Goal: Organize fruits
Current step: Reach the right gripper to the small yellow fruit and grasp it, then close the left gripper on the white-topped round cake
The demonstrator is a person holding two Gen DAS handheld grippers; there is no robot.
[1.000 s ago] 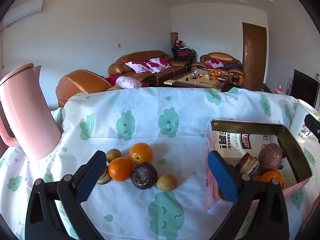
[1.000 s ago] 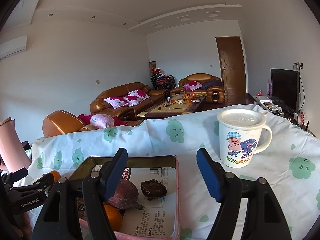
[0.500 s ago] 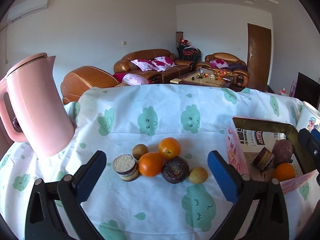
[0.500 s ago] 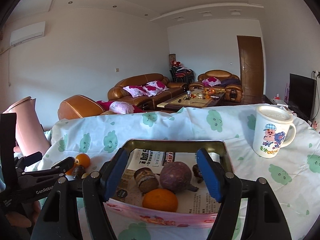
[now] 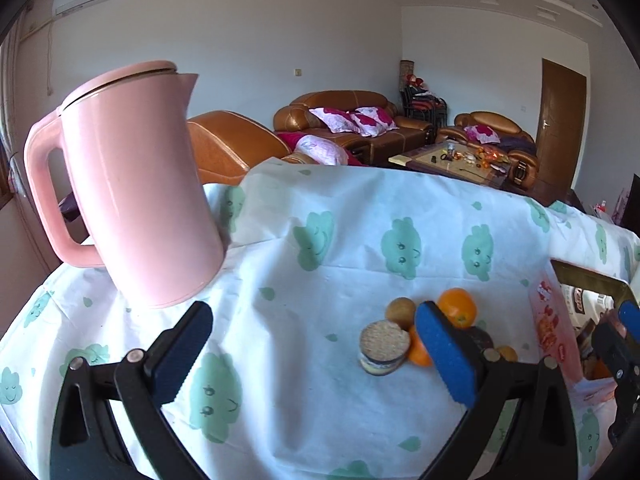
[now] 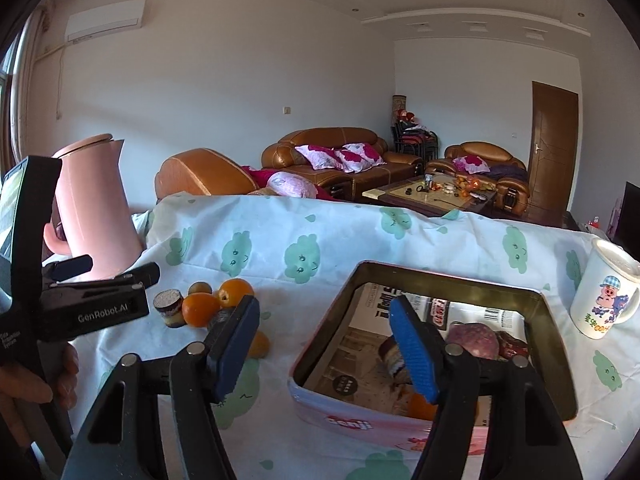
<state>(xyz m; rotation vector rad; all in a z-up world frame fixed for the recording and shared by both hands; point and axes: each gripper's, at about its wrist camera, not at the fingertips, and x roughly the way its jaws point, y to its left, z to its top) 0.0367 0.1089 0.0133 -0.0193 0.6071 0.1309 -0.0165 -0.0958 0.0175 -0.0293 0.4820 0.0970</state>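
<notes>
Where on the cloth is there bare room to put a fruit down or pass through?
Bare cloth lies between the pink kettle and the fruit pile, and between the pile and the pink box. More lies behind the box, left of the mug. The pile itself and the box's near end are crowded.

Bare tablecloth (image 5: 320, 392) lies open in front of the pink kettle (image 5: 136, 184), which blocks the left; right of it the fruit cluster (image 5: 424, 332), then the tin box (image 6: 432, 360), crowd passage
</notes>
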